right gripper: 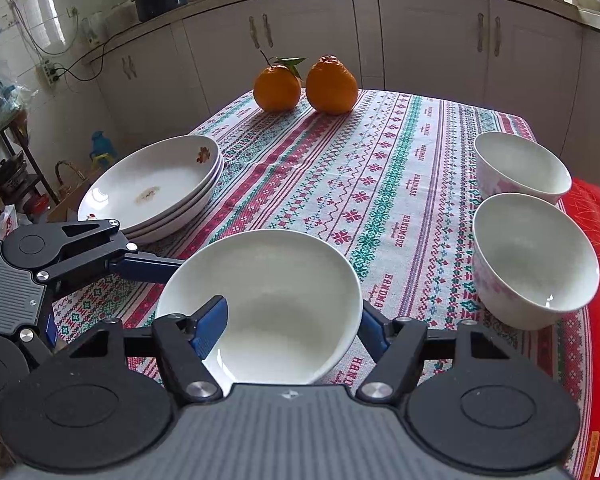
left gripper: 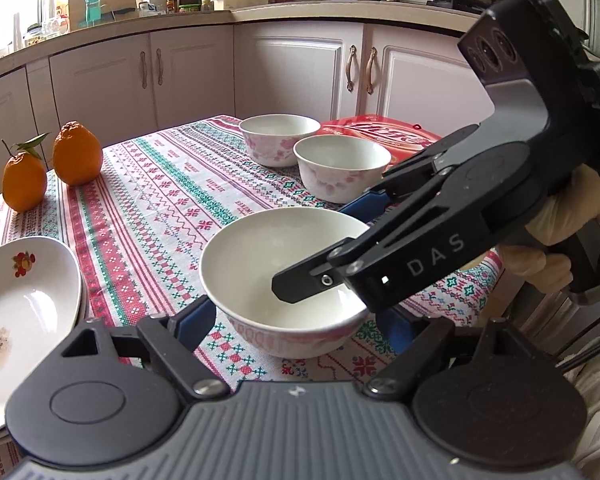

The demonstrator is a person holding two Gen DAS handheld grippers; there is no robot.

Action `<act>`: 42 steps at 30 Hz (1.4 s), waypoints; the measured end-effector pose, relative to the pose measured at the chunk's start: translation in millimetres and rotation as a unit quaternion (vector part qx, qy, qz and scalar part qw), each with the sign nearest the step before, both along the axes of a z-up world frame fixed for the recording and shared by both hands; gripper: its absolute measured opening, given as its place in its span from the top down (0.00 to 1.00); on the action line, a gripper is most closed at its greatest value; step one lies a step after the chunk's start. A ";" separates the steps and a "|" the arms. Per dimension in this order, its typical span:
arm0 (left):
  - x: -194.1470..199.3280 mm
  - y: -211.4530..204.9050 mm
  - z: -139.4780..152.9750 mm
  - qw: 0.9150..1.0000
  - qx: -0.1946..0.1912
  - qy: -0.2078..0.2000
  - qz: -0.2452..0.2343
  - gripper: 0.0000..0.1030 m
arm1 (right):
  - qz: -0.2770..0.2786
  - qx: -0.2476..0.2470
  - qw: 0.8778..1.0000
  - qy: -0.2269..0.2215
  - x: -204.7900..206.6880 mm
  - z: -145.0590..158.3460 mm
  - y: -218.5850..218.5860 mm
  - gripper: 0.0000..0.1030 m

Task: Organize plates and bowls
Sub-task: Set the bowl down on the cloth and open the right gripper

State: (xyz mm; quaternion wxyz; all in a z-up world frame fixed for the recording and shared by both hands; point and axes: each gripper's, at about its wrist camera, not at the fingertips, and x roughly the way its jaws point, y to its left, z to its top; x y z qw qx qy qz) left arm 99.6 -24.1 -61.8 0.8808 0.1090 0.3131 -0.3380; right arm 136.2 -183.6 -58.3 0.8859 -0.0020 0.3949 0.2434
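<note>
On the patterned tablecloth (right gripper: 380, 184) the stacked plates (right gripper: 156, 188) sit at the left edge, done with, I judge. Bowls are the step now. My right gripper (right gripper: 292, 328) has one finger inside the near bowl (right gripper: 276, 300) and one outside, spread, not yet pinching the wall. My left gripper (left gripper: 296, 320) straddles the same bowl, fingers apart. The bowl stands upright, mouth up; round, so no long axis. Next: pinch, lift, nest it into the two bowls (right gripper: 532, 256) at right.
</note>
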 end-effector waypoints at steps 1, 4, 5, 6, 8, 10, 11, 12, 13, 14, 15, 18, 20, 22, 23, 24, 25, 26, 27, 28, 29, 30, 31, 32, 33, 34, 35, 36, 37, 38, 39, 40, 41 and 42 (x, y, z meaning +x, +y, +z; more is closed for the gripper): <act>0.6 1.1 -0.8 1.000 0.000 0.001 0.001 0.16 | 0.001 0.001 1.000 0.000 0.9 -0.6 0.7 0.28; 1.0 4.0 -0.9 1.000 -0.001 0.000 0.003 0.16 | 0.003 -0.001 1.000 -0.001 2.7 -1.0 3.5 0.27; 1.4 4.2 -0.4 1.000 -0.001 -0.001 0.003 0.16 | 0.003 -0.002 1.000 -0.001 3.3 -1.3 4.4 0.27; 1.6 4.8 -0.2 1.000 -0.001 -0.001 0.003 0.16 | 0.003 -0.003 1.000 -0.001 3.7 -1.5 4.9 0.27; 1.9 4.5 -0.1 1.000 0.001 -0.002 0.002 0.16 | 0.003 -0.004 1.000 -0.001 4.5 -2.1 5.5 0.27; 3.4 4.7 -0.1 1.000 0.001 -0.002 0.002 0.16 | 0.005 -0.003 1.000 -0.001 4.6 -2.3 6.0 0.26; 4.1 4.9 -0.3 1.000 0.001 -0.001 0.002 0.16 | 0.005 -0.003 1.000 -0.002 4.7 -2.3 6.3 0.26; 4.0 4.8 -0.3 1.000 0.001 -0.001 0.002 0.16 | 0.006 -0.002 1.000 -0.002 5.0 -2.2 6.5 0.25; 4.1 4.6 -0.2 1.000 0.002 -0.001 0.001 0.16 | 0.006 -0.003 1.000 -0.003 5.0 -2.3 6.9 0.25; 4.6 4.4 -0.3 1.000 0.003 -0.002 0.001 0.16 | 0.006 -0.004 1.000 -0.003 5.3 -2.4 7.3 0.25; 4.9 3.9 -0.2 1.000 0.005 -0.003 0.000 0.16 | 0.005 -0.004 1.000 -0.003 5.5 -2.7 7.5 0.25; 5.8 3.6 0.0 1.000 0.008 -0.005 -0.003 0.16 | 0.004 -0.003 1.000 -0.003 5.6 -2.8 7.1 0.25; 7.1 3.0 -0.4 1.000 0.010 -0.006 -0.005 0.16 | 0.002 -0.003 1.000 -0.004 5.4 -3.0 6.4 0.25; 9.2 2.5 -1.3 1.000 0.014 -0.007 -0.007 0.16 | 0.001 -0.004 1.000 -0.005 6.2 -2.7 6.3 0.25; 10.1 2.4 -2.0 1.000 0.015 -0.008 -0.008 0.16 | 0.001 -0.004 1.000 -0.006 6.9 -2.5 6.4 0.25; 11.1 2.3 -2.6 1.000 0.018 -0.009 -0.008 0.16 | 0.002 -0.005 1.000 -0.007 7.5 -2.6 6.5 0.25; 11.8 2.3 -2.9 1.000 0.020 -0.009 -0.009 0.16 | 0.003 -0.006 1.000 -0.008 8.2 -2.7 6.8 0.25; 12.9 2.7 -3.0 1.000 0.020 -0.009 -0.009 0.16 | 0.003 -0.007 1.000 -0.009 9.0 -2.6 7.4 0.25; 13.8 3.3 -3.2 1.000 0.019 -0.009 -0.007 0.16 | 0.003 -0.007 1.000 -0.010 9.9 -2.5 8.3 0.25; 14.9 3.9 -3.4 1.000 0.018 -0.008 -0.005 0.16 | 0.003 -0.008 1.000 -0.011 10.8 -2.4 9.3 0.25; 15.5 4.0 -3.3 1.000 0.019 -0.009 -0.003 0.16 | 0.002 -0.008 1.000 -0.012 11.9 -2.6 10.2 0.24; 15.7 3.4 -3.2 1.000 0.020 -0.010 -0.002 0.16 | 0.002 -0.008 1.000 -0.013 12.8 -2.9 10.8 0.24; 15.9 3.4 -3.3 1.000 0.022 -0.010 -0.002 0.15 | 0.002 -0.007 1.000 -0.013 13.5 -3.3 11.5 0.23; 16.5 3.5 -3.7 1.000 0.022 -0.011 -0.002 0.15 | 0.003 -0.006 1.000 -0.014 14.0 -3.8 12.0 0.22; 16.3 3.6 -3.9 1.000 0.022 -0.011 -0.002 0.15 | 0.003 -0.006 1.000 -0.015 14.0 -4.0 12.3 0.21; 15.9 3.5 -4.1 1.000 0.022 -0.010 -0.002 0.15 | 0.004 -0.004 1.000 -0.015 13.7 -4.1 12.3 0.21; 15.5 3.6 -4.0 1.000 0.021 -0.009 -0.003 0.11 | 0.004 -0.001 1.000 -0.014 13.4 -4.2 11.7 0.19; 15.4 4.1 -3.6 1.000 0.017 -0.008 -0.004 0.07 | 0.004 0.004 1.000 -0.011 13.3 -4.3 11.0 0.15; 15.3 5.1 -3.1 1.000 0.011 -0.006 -0.004 0.07 | 0.003 0.009 1.000 -0.013 12.2 -3.7 10.2 0.12; 15.4 5.7 -2.7 1.000 0.007 -0.003 -0.004 0.07 | 0.002 0.010 1.000 -0.017 10.6 -2.4 9.7 0.07; 15.3 6.0 -2.7 1.000 0.005 0.001 -0.004 0.06 | 0.001 0.011 1.000 -0.022 8.8 -1.0 9.3 0.03; 14.7 6.0 -2.8 1.000 0.007 0.004 -0.002 0.06 | 0.001 0.012 1.000 -0.027 7.1 0.8 8.4 0.00; 13.5 5.6 -2.8 1.000 0.011 0.004 0.000 0.06 | 0.001 0.014 0.999 -0.032 5.4 2.9 7.3 0.00; 11.7 5.0 -2.6 1.000 0.016 0.002 0.001 0.06 | 0.001 0.014 0.999 -0.035 4.0 4.9 6.2 0.00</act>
